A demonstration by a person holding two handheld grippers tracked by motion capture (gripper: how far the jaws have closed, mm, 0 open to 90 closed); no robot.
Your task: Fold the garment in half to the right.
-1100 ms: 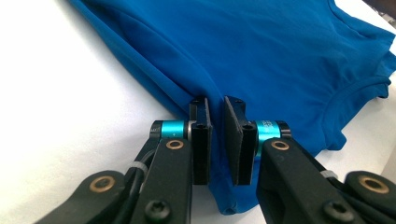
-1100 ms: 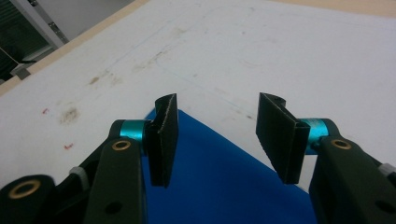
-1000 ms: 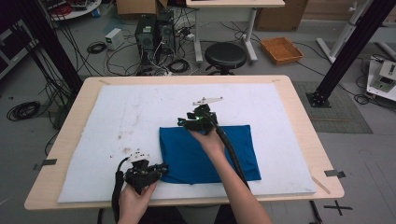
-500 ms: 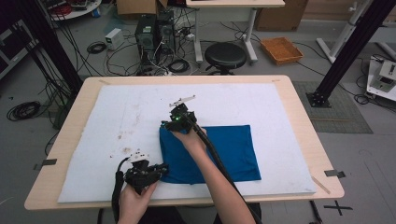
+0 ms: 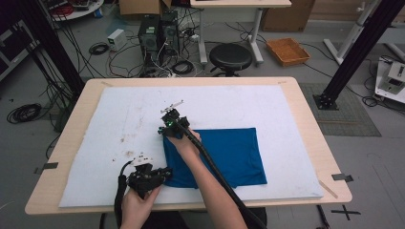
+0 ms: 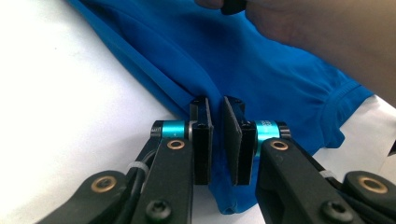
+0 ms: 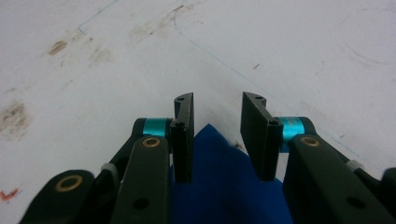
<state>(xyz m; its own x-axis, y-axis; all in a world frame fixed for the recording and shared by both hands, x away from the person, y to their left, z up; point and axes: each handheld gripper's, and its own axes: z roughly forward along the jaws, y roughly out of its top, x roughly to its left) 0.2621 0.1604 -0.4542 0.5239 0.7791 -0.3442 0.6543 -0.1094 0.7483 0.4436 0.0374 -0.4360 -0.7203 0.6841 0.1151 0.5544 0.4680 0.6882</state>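
A blue cloth (image 5: 229,152) lies folded flat on the white mat (image 5: 286,109), right of centre. My left gripper (image 5: 162,174) is at the cloth's near-left corner. In the left gripper view its jaws (image 6: 215,103) stand almost together, with a fold of the blue cloth (image 6: 210,46) pinched between the pads. My right gripper (image 5: 169,123) is at the cloth's far-left corner, low over the mat. Its jaws (image 7: 217,105) have just been closing and still stand apart. The pointed corner of the cloth (image 7: 219,186) lies between them, and the pads do not press on it.
Brown stains mark the mat (image 5: 129,152) left of the cloth. The wooden table's edge (image 5: 305,109) frames the mat. Beyond the table stand a black stool (image 5: 230,56), computer cases (image 5: 157,31) and cables on the floor. A black frame post (image 5: 356,52) rises at the right.
My right gripper has moved left along the cloth's far edge to its far-left corner and sunk a little. Its jaws have narrowed. The left gripper has stayed in place.
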